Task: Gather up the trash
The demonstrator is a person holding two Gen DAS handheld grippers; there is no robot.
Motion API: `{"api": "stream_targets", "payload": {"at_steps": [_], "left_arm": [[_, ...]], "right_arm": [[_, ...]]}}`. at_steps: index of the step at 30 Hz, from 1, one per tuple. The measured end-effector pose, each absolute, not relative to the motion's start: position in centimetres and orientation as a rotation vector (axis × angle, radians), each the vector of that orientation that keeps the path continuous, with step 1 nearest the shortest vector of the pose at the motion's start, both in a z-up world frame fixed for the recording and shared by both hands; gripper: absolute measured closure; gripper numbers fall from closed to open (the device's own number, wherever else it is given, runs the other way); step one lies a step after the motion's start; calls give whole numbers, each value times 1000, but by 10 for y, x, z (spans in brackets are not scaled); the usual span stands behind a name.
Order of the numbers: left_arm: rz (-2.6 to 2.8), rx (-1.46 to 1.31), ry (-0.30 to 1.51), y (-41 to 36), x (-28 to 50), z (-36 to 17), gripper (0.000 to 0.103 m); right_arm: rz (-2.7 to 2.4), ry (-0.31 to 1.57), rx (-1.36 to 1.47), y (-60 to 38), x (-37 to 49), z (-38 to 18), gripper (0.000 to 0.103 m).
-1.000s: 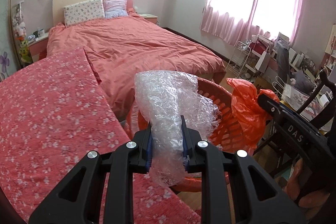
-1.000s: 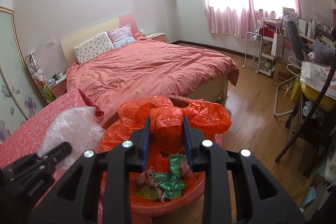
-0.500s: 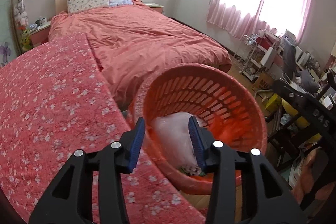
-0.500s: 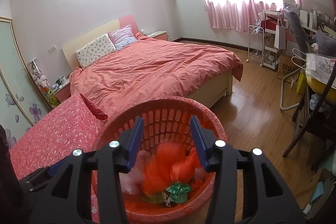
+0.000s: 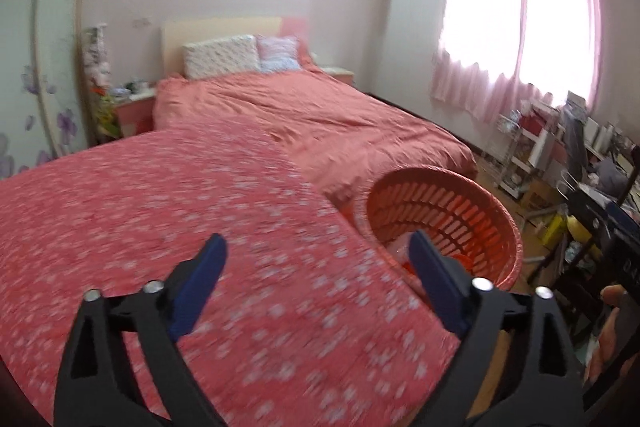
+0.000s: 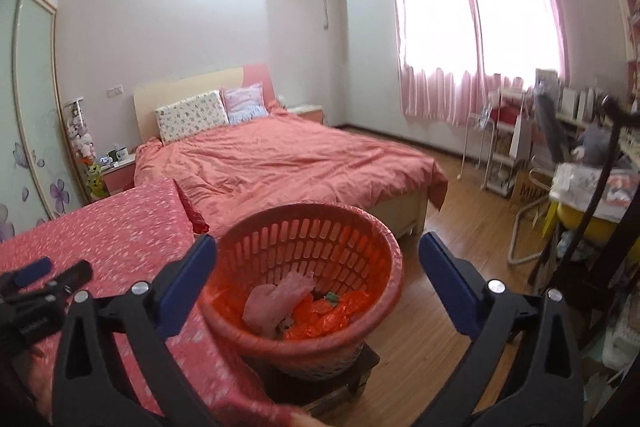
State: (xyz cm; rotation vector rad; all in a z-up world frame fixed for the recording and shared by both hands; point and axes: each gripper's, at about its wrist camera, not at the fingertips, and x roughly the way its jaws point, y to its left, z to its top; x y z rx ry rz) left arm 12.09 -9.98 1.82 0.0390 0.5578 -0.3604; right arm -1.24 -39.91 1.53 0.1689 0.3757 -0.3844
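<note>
red floral table (image 5: 168, 227) looks clear. left gripper (image 5: 316, 259) has just sprung wide, nothing in it. basket (image 6: 384, 239) off the table's right edge holds the bubble wrap (image 6: 276, 301) and orange bag (image 6: 324, 317). right gripper (image 6: 318, 259) has just opened too, empty. risk: a careless swing clips the rim and tips the basket off its stool (image 6: 360, 367).

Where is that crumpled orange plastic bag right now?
In the right wrist view, the crumpled orange plastic bag lies inside the round orange slotted basket, beside a pale pink wrapper.

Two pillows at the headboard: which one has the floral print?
The wider white pillow, to the left in the picture and nearer the nightstand. The smaller pillow beside it is pink and lilac with no flowers.
</note>
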Motion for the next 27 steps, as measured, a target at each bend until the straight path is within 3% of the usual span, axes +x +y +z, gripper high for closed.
{"api": "stream_targets", "payload": {"at_steps": [3, 13, 27], "left_arm": [[-279, 22, 538, -77, 96, 22, 2], [-76, 40, 477, -38, 37, 20, 2], [-12, 8, 497, -14, -6, 8, 2]], "right_arm": [[-399, 367, 122, -373, -38, 16, 4], [-401, 382, 94, -319, -100, 13, 4], [-395, 419, 49, -286, -120, 8, 4]]}}
